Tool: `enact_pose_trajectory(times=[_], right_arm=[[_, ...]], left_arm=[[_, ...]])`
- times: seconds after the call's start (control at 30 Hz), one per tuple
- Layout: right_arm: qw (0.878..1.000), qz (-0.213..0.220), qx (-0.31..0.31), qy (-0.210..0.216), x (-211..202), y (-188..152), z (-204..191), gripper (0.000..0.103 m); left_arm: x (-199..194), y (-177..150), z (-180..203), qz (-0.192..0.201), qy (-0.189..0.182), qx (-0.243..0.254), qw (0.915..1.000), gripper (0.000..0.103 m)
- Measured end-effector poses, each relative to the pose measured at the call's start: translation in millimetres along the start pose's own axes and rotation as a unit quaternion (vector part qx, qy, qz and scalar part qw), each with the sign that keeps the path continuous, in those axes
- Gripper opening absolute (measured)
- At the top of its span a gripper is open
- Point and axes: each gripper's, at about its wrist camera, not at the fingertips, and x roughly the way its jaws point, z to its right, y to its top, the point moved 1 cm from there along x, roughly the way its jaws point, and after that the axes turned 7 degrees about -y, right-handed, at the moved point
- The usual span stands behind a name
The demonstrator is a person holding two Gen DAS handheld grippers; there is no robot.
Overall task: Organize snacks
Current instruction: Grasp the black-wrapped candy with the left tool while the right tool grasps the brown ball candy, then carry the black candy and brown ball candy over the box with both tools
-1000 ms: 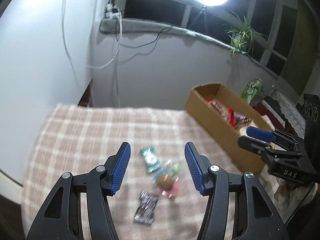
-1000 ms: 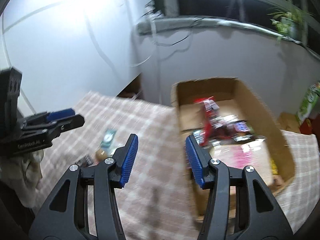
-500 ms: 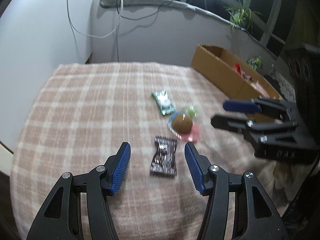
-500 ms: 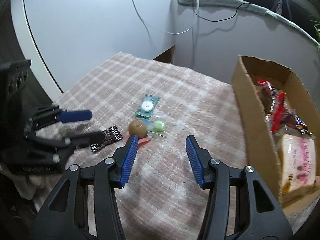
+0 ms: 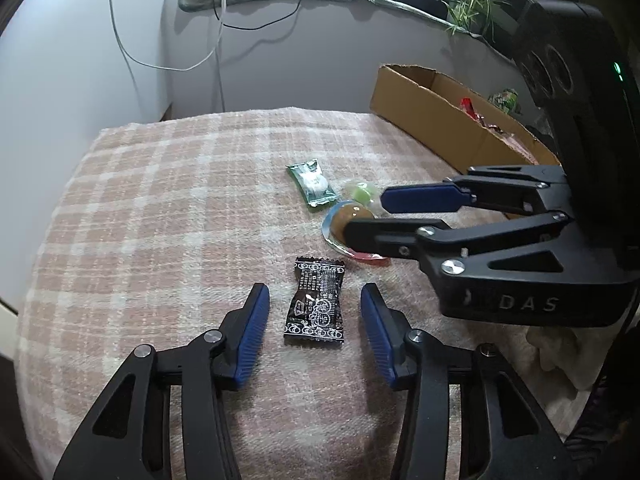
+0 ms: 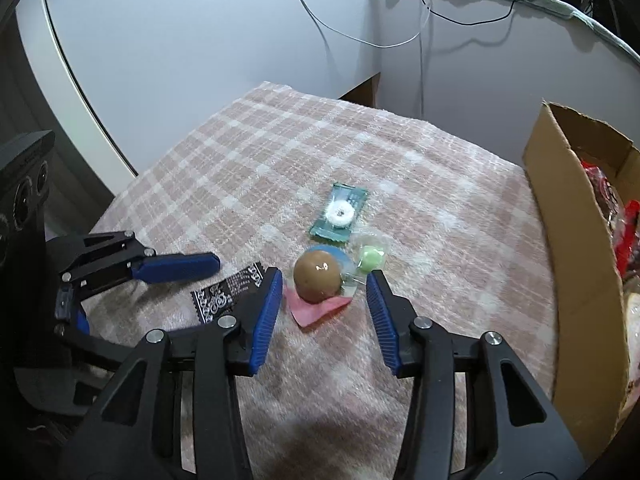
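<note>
On the tabletop (image 5: 160, 216), covered by a pink-and-white checked cloth, four loose snacks lie in a cluster toward the side where the cardboard box (image 5: 432, 120) stands. The left gripper (image 5: 315, 316) is lowered over the black wrapped candy (image 5: 316, 304), which lies flat on the cloth between its blue fingers (image 5: 252, 336); the jaws are closing, but the pads are clear of the wrapper on both sides, so nothing is grasped yet. The right gripper (image 6: 323, 304) straddles the brown ball-shaped snack (image 6: 317, 276) in its clear wrapper with a pink end; its jaws are also closing, and the pads stand apart from the snack, released rather than clamped. Just beyond the brown snack, touching its wrapper, is a small pale green candy (image 6: 370, 258) in clear wrap, and beside that, farther toward the far edge, a dark green packet (image 6: 340, 212) with a white ring-shaped sweet. The box sits at the right edge of the tabletop, open-topped, already holding several red and pink packets.
</note>
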Motion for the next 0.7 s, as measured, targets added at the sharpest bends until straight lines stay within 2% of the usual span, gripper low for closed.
enact_pose_trajectory(times=[0.2,0.3,0.33,0.5,0.53,0.7], right_arm=[[1.000,-0.009,-0.019,-0.012,11,2,-11,0.045],[0.999,-0.007,-0.032,-0.025,14,2,-17,0.036],[0.999,-0.008,-0.034,-0.027,14,3,-18,0.036],[0.999,-0.007,-0.033,-0.028,14,3,-19,0.034],[0.999,-0.006,-0.029,-0.026,14,3,-18,0.026],[1.000,-0.008,-0.018,-0.025,11,2,-13,0.026]], left_arm=[[4,1,0,-0.002,0.006,0.004,1.0000,0.033],[5,2,0,-0.002,0.007,0.005,1.0000,0.027],[5,1,0,-0.002,0.008,0.005,1.0000,0.026],[5,1,0,0.000,0.010,0.007,0.9999,0.025],[4,1,0,0.001,0.010,0.007,0.9999,0.025],[1,1,2,0.003,0.012,0.007,0.9999,0.025]])
